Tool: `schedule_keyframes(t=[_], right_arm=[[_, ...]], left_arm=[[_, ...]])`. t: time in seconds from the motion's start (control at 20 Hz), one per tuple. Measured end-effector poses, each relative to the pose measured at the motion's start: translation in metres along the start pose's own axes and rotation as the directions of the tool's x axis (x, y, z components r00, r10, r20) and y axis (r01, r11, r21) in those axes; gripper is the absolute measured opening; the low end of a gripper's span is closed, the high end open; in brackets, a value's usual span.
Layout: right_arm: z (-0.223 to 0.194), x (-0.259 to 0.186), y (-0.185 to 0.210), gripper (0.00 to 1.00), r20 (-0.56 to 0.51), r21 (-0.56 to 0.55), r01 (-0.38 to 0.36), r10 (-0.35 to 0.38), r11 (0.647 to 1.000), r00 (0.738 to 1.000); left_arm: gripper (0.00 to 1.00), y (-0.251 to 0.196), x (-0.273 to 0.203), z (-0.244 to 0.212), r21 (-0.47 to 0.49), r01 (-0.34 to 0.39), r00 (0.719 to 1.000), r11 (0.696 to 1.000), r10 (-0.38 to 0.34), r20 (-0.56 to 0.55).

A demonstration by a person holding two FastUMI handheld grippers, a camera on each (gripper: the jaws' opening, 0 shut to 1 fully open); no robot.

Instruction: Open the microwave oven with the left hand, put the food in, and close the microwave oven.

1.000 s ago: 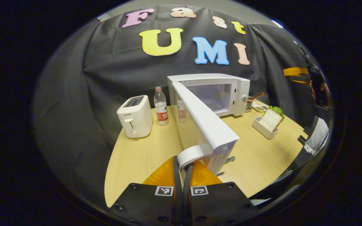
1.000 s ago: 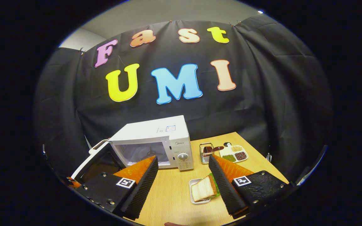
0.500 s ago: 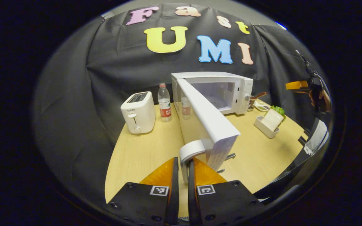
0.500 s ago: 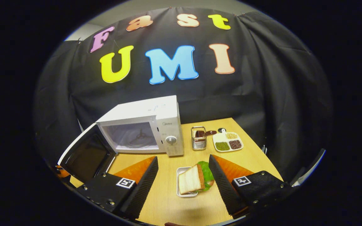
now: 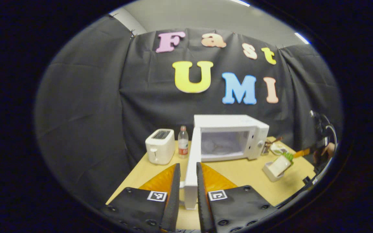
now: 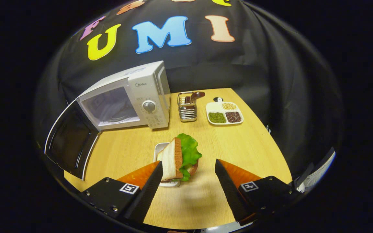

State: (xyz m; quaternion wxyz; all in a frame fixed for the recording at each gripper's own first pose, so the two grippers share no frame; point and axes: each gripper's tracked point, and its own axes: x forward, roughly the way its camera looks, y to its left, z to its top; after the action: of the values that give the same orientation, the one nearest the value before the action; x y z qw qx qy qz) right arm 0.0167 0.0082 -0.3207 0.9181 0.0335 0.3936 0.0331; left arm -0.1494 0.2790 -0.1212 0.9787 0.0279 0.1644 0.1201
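Sandwich is standing on edge in a small white tray on the wooden table, just in front of the right gripper. The fingers of this gripper are standing wide apart and are holding nothing; the sandwich is sitting between them, closer to the left finger, and the view does not tell whether that finger is touching it. Probably the gripper is being kept open like this so that it can close around the bread and the green lettuce from both sides.

In the left gripper view, the left gripper is standing with its two fingers only a little apart, one on each side of the free edge of the microwave door. Whether they are still pressing on the door or the handle cannot be told from here. The door is hanging fully open, seen edge-on, so the white microwave is showing its empty chamber, ready for the food.

Farther out, a white toaster and a water bottle are standing left of the microwave. In the right gripper view, a wire utensil holder and a divided dish of beans are resting to its right, away from the path.

The opening step seems finished; picking up the sandwich appears to be next.
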Motion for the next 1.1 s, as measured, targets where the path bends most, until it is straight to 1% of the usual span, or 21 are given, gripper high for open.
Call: schedule_keyframes(t=[0.05,0.1,0.25,0.35,0.4,0.45,0.5,0.55,0.6,0.65,0.7,0.75,0.8,0.95,1.0,1.05,1.1], right_arm=[[-0.004,0.007,0.000,0.98,-0.023,0.009,-0.018,0.018,1.000,1.000],[-0.009,0.013,0.000,0.98,-0.044,0.017,-0.030,0.031,0.999,0.999],[-0.019,0.030,0.001,0.98,-0.100,0.040,-0.062,0.065,0.997,0.993],[-0.023,0.042,0.008,0.95,-0.143,0.083,-0.090,0.101,0.992,0.985],[-0.026,0.046,0.010,0.83,-0.150,0.108,-0.104,0.120,0.989,0.981],[-0.027,0.051,0.015,0.80,-0.164,0.139,-0.118,0.141,0.983,0.976],[-0.031,0.054,0.019,0.74,-0.191,0.161,-0.132,0.162,0.978,0.968],[-0.032,0.055,0.020,0.77,-0.194,0.176,-0.148,0.181,0.973,0.964],[-0.024,0.053,0.025,0.61,-0.165,0.203,-0.176,0.211,0.963,0.963],[-0.023,0.052,0.025,0.45,-0.155,0.222,-0.175,0.212,0.959,0.965],[-0.023,0.053,0.022,0.27,-0.150,0.216,-0.165,0.200,0.962,0.968],[-0.023,0.051,0.024,0.28,-0.141,0.214,-0.174,0.207,0.961,0.968],[-0.023,0.042,0.026,0.18,-0.126,0.200,-0.178,0.206,0.964,0.971],[-0.011,0.027,0.036,0.18,-0.073,0.172,-0.198,0.213,0.965,0.974],[-0.007,0.020,0.043,0.18,-0.057,0.166,-0.210,0.222,0.963,0.973],[-0.002,0.013,0.051,0.18,-0.040,0.165,-0.227,0.236,0.960,0.971],[0.003,0.006,0.060,0.18,-0.024,0.173,-0.250,0.258,0.953,0.966]], left_arm=[[0.43,-0.017,0.007,0.024,0.009,-0.013,0.999,1.000,0.013,0.052],[0.54,-0.039,0.010,0.045,0.016,0.002,0.996,1.000,-0.004,0.090],[0.90,-0.107,0.017,0.093,0.012,0.079,0.982,0.997,-0.079,0.169],[0.94,-0.131,0.023,0.104,0.035,0.108,0.975,0.994,-0.113,0.192],[0.97,-0.140,0.024,0.105,0.046,0.120,0.974,0.992,-0.126,0.190],[0.95,-0.148,0.024,0.102,0.056,0.131,0.973,0.990,-0.139,0.183],[0.94,-0.153,0.023,0.099,0.065,0.137,0.974,0.988,-0.147,0.173],[0.92,-0.155,0.023,0.096,0.075,0.140,0.975,0.987,-0.151,0.165],[0.90,-0.154,0.021,0.096,0.079,0.137,0.976,0.987,-0.148,0.161],[0.93,-0.152,0.020,0.096,0.076,0.134,0.976,0.988,-0.145,0.159],[0.93,-0.148,0.018,0.098,0.070,0.128,0.977,0.989,-0.138,0.163],[0.90,-0.145,0.017,0.100,0.063,0.123,0.977,0.990,-0.132,0.168],[0.96,-0.143,0.016,0.100,0.054,0.122,0.977,0.991,-0.129,0.169],[0.96,-0.129,0.013,0.100,0.043,0.103,0.979,0.994,-0.109,0.172],[0.98,-0.125,0.012,0.102,0.042,0.100,0.978,0.994,-0.106,0.178],[0.95,-0.123,0.010,0.101,0.036,0.103,0.978,0.994,-0.108,0.181],[0.98,-0.121,0.009,0.101,0.031,0.108,0.977,0.994,-0.112,0.181]])
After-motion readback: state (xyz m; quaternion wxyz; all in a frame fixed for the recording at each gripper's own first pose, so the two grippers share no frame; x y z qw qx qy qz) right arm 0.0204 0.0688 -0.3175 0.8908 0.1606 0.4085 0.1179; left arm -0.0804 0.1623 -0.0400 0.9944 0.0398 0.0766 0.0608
